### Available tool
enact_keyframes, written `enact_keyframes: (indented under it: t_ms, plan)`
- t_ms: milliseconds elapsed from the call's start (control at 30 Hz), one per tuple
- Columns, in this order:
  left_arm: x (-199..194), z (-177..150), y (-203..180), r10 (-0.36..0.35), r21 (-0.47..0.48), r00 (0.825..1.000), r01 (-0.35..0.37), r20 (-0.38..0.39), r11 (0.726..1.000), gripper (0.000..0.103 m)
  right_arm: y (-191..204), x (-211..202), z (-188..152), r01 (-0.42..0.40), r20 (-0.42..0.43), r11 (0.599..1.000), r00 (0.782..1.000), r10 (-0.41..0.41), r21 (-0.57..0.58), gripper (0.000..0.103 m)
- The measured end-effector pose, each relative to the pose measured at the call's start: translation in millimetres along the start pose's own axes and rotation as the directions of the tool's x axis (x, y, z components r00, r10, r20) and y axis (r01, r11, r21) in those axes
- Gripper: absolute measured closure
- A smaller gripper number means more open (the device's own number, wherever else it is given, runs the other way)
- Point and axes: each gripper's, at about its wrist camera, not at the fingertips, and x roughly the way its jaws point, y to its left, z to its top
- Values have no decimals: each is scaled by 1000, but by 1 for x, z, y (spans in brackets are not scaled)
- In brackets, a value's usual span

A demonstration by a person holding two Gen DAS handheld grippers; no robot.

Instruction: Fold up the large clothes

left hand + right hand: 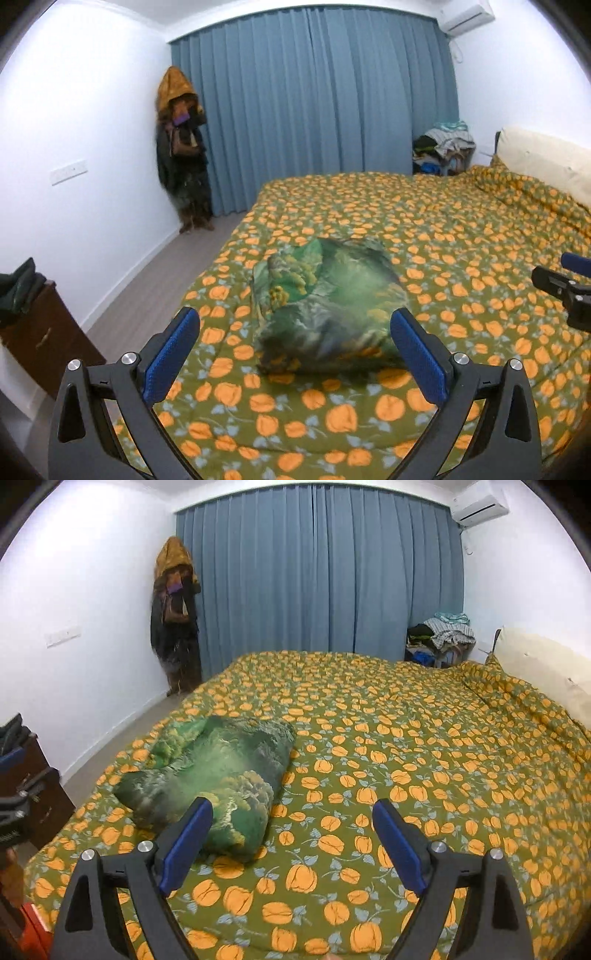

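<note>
Left gripper (295, 354) and right gripper (291, 838) both gape wide, holding nothing. Folded green garment (328, 306) sits near the bed (461, 229)'s left edge. Looks finished; if tidying, press edges flat without unrolling.

No legible text, label, brand, number or sign in either wrist view. Checked air conditioner (479, 503), wall plate (62, 636), bedspread (406, 738): all bear no readable marks.
</note>
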Motion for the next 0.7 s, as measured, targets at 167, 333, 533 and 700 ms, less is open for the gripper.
enact_keyframes:
  t_ms: [167, 333, 533, 700]
  plan:
    - [-16, -6, -20, 45, 21, 999, -44, -24, 999, 0, 5, -19, -8, 14, -18, 1000, 1000, -14, -9, 13]
    - [-20, -14, -27, 41, 15, 997, -40, -63, 999, 0, 9, -34, -15, 46, -6, 999, 999, -46, -20, 13]
    - [-26, -18, -29, -7, -4, 995, 7, -97, 1000, 0, 18, -46, -18, 74, -17, 996, 997, -75, -43, 13]
    - [-35, -20, -25, -42, -49, 990, 36, -132, 998, 0, 23, -54, -20, 65, -29, 997, 997, -66, -49, 13]
